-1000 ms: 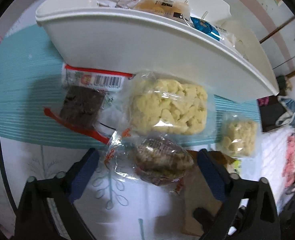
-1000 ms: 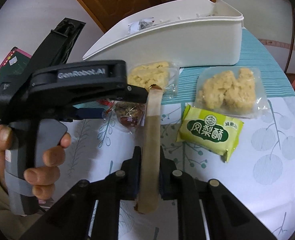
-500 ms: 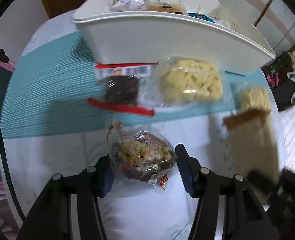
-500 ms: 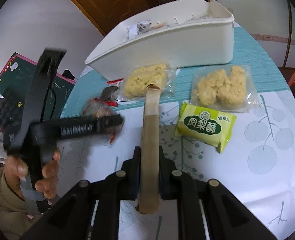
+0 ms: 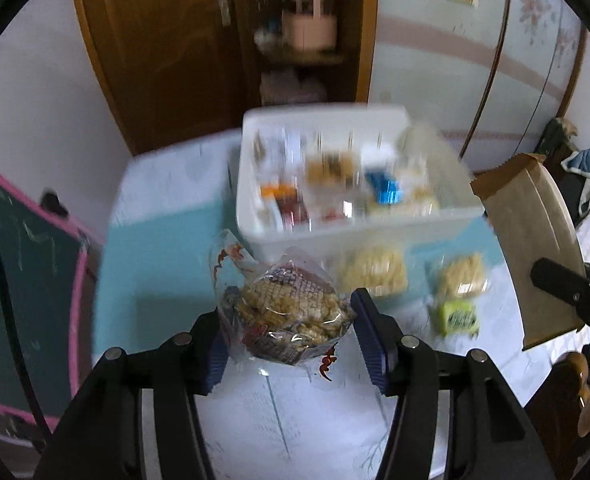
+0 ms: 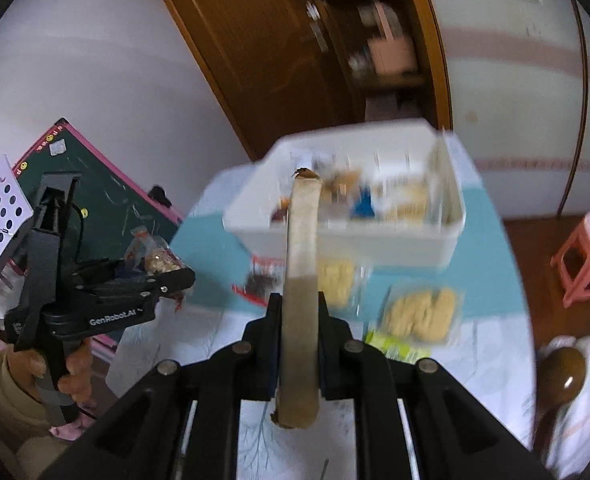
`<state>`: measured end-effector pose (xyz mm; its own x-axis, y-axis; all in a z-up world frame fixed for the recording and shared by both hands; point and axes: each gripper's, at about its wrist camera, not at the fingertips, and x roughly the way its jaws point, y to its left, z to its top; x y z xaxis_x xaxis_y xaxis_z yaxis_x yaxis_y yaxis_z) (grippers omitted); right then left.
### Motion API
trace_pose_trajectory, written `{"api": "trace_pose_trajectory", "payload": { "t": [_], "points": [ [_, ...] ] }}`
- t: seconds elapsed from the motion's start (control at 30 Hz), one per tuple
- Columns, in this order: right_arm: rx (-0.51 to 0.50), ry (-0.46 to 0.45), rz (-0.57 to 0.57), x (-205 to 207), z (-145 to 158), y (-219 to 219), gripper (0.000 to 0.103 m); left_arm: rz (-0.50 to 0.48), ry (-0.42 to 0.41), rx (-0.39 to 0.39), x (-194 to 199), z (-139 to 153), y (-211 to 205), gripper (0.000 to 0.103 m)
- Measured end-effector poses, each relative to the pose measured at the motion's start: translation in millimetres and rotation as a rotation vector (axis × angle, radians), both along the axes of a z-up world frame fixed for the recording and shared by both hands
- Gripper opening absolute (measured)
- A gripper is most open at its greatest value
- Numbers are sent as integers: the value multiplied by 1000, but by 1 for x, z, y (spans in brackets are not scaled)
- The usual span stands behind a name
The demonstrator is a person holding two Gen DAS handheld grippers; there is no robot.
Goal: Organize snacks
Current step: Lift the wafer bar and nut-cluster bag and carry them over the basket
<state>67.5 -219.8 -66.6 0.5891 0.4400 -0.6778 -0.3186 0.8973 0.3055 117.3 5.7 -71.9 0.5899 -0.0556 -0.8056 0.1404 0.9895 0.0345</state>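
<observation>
My left gripper [image 5: 291, 332] is shut on a clear bag of brown and yellow crunchy snack [image 5: 287, 312] and holds it in the air in front of the white bin [image 5: 359, 232]. My right gripper [image 6: 299, 312] is shut on a flat brown paper packet [image 6: 301, 240], which stands edge-on and reaches toward the bin [image 6: 335, 240]. The same packet [image 5: 535, 248] shows at the right of the left wrist view. Several wrapped snacks lie in the bin. Two bags of yellow puffed snack [image 5: 373, 270] [image 5: 463, 278], a green packet [image 5: 457, 318] and a dark bar in a red wrapper [image 6: 259, 280] lie on the table.
A green chalkboard with a pink frame [image 5: 15, 260] stands left of the table. A pink stool [image 6: 583, 256] is on the floor at the right. A wooden cabinet [image 5: 175, 40] is behind the bin. A person's hand [image 6: 55, 364] grips the left tool.
The left jaws closed on the clear bag and lifted it off the table. Both grippers rose, so the bin's inside now shows. The right gripper kept the brown packet.
</observation>
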Motion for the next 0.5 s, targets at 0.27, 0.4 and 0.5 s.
{"api": "trace_pose_trajectory", "payload": {
  "t": [0.27,0.4,0.5],
  "points": [
    [-44,-207,-53,37,93,6,14,-30,-229,74,43,105,-5,55],
    [-39,-277,-76,66,128,12,14,-27,-314,126,72,142,-22,55],
    [-37,-296,-103,89,140,14,14,-24,-314,142,101,148,-35,56]
  ]
}}
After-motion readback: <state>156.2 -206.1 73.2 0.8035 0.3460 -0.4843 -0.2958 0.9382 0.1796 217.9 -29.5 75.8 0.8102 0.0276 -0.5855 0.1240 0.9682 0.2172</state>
